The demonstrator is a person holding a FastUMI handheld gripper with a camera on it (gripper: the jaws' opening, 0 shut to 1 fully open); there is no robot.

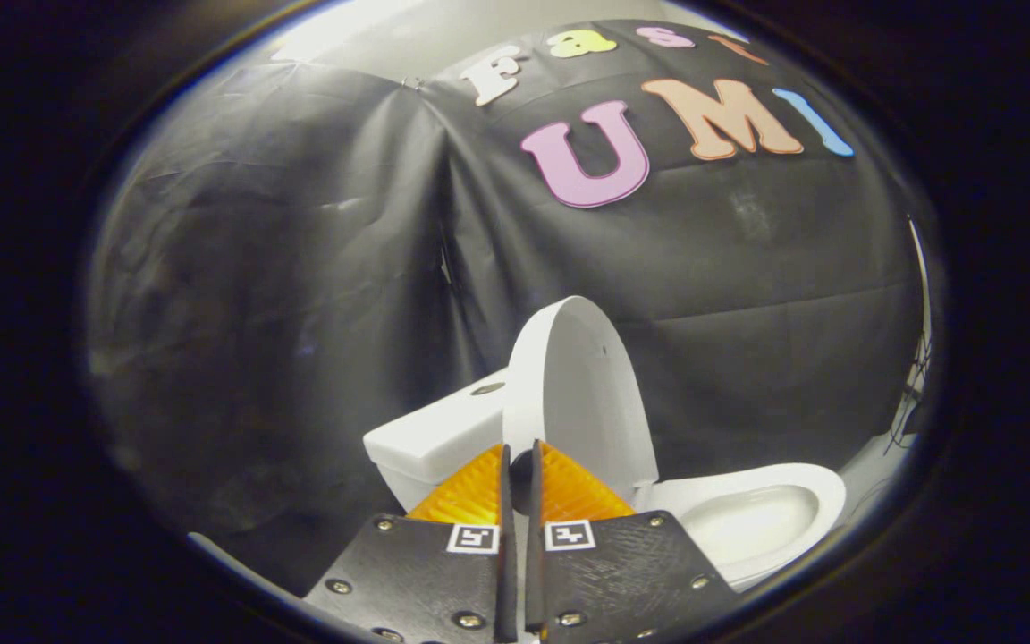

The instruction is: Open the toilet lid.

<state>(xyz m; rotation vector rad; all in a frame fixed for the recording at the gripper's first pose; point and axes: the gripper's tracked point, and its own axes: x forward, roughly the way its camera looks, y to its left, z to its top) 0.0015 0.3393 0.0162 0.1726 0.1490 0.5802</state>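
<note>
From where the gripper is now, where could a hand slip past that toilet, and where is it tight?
Free: the stretch between the upright lid and the cloth wall on the bowl side, above the open bowl, and beside the tank on the far side from the bowl. Tight: the gripper, its fingers nearly closed, sits right at the lid's lower edge beside the tank.

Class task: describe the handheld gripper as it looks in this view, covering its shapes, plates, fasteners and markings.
The gripper has two wedge-shaped fingers with ribbed surfaces, tapering forward, with only a thin slit between them. Behind them sit two dark, flat, textured plates fastened with round metal screws. Each plate carries a small square black-and-white tag at its inner front corner.
</note>
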